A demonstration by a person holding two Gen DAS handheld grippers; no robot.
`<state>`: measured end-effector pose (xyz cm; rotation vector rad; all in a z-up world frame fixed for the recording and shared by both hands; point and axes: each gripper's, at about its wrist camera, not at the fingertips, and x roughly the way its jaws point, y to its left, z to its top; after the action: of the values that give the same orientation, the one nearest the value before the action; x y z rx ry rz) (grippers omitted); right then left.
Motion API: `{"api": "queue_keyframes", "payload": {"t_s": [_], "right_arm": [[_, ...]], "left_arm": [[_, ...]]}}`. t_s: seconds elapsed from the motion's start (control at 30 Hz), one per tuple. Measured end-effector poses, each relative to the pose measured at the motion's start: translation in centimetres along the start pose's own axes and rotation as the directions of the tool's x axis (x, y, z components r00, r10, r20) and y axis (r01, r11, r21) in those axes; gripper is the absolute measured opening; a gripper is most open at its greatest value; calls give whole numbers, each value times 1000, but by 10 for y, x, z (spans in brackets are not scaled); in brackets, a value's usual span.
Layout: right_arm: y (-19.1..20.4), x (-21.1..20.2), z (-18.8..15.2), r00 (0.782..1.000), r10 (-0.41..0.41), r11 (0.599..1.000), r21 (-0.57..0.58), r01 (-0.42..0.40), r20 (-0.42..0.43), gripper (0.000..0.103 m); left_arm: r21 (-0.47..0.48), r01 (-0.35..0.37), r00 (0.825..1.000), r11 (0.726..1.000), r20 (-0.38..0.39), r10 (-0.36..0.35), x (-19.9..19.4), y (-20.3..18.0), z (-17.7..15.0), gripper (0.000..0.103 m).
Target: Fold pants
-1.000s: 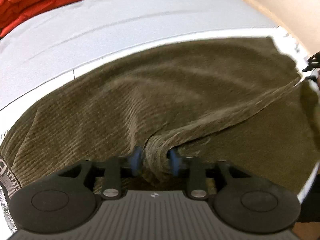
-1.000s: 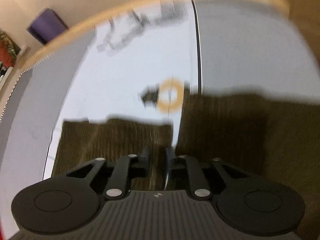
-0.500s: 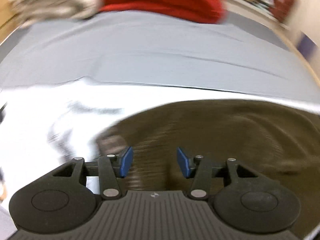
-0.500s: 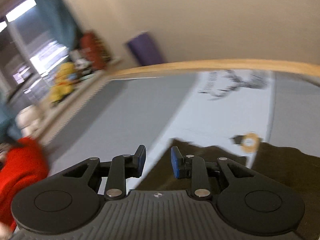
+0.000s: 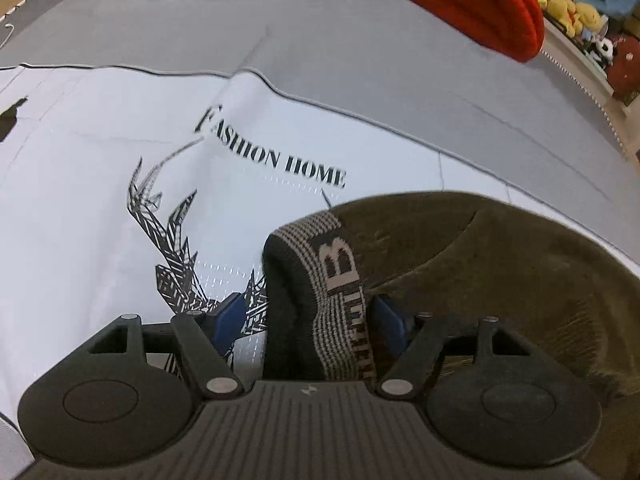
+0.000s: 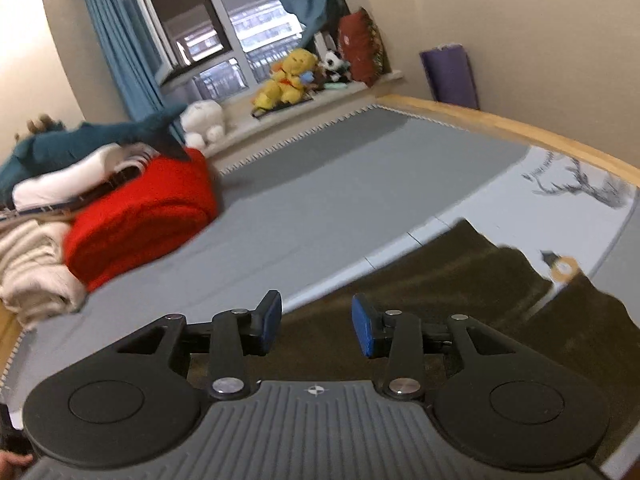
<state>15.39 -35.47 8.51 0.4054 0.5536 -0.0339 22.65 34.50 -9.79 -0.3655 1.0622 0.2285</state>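
Olive-brown corduroy pants (image 5: 500, 264) lie on a white printed sheet (image 5: 100, 208) on the bed. Their striped elastic waistband (image 5: 340, 272) with a letter B stands between the blue pads of my left gripper (image 5: 310, 320), whose jaws are wide apart around it without squeezing it. In the right wrist view the pants (image 6: 460, 280) stretch out flat toward the leg ends. My right gripper (image 6: 316, 326) is open and empty just above the cloth near its edge.
A grey bedsheet (image 6: 320, 208) covers the mattress. A red folded blanket (image 6: 140, 216) and a pile of clothes (image 6: 36, 272) sit at the far end. The wooden bed frame (image 6: 520, 132) borders the sheet. Stuffed toys (image 6: 288, 76) line the windowsill.
Both grippers let go of the pants fabric and opened. The left swung to the waistband end; the right turned toward the window and opened wider.
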Motion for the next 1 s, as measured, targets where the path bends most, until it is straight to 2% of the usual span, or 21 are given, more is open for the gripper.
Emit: {"api": "queue_keyframes", "payload": {"t_s": [0.07, 0.1, 0.13, 0.2, 0.27, 0.33, 0.47, 0.57, 0.6, 0.63, 0.7, 0.8, 0.87, 0.93, 1.0], "right_arm": [[0, 3, -6, 999, -31, 999, -13, 31, -12, 41], [-3, 8, -6, 999, -40, 999, -8, 40, -19, 41], [-4, 11, -5, 999, -36, 999, -1, 36, -23, 41], [-6, 16, -11, 998, -51, 999, -5, 51, -27, 41], [-7, 20, -13, 997, -75, 997, -22, 74, -31, 41], [-6, 21, -19, 996, -86, 996, -40, 85, -37, 41], [-4, 22, -21, 996, -87, 994, -74, 84, -34, 41], [1, 22, -21, 997, -75, 992, -101, 72, -26, 41], [3, 22, -21, 997, -67, 992, -105, 64, -25, 41], [5, 23, -22, 998, -62, 993, -106, 59, -26, 41], [8, 24, -21, 998, -44, 995, -94, 40, -35, 41], [14, 26, -21, 998, 5, 998, -60, -8, -57, 41], [20, 26, -23, 998, 29, 998, -49, -32, -61, 41], [26, 25, -26, 997, 44, 998, -51, -48, -67, 41], [31, 24, -30, 994, 64, 996, -50, -68, -86, 41]], "left_arm": [[16, -3, 1000, 1000, 10, 3, 3, 0, -2, 73], [37, 7, 1000, 999, 14, -8, 3, -4, -1, 57], [50, 25, 1000, 998, 15, -25, 0, -6, -1, 46], [54, 12, 999, 998, 29, -14, -6, -8, 4, 30], [-14, 9, 998, 1000, 62, -8, -13, 1, 10, 25], [-35, -6, 996, 999, 88, 10, -19, 4, 9, 26], [-35, -55, 997, 998, 46, 57, -23, 0, 2, 32], [-76, -114, 991, 991, 58, 119, -47, -2, 4, 32], [-92, -108, 991, 990, 63, 114, -60, -3, 3, 38], [-100, -94, 993, 990, 64, 101, -70, -4, 2, 51], [-103, -80, 995, 991, 47, 85, -88, -7, 1, 61], [-11, -113, 994, 994, -9, 113, -111, -18, -8, 61], [82, -119, 993, 990, 7, 118, -131, -29, -27, 62], [143, -79, 997, 987, 10, 79, -140, -36, -50, 73], [178, -16, 999, 984, -25, 21, -136, -36, -72, 76]]}}
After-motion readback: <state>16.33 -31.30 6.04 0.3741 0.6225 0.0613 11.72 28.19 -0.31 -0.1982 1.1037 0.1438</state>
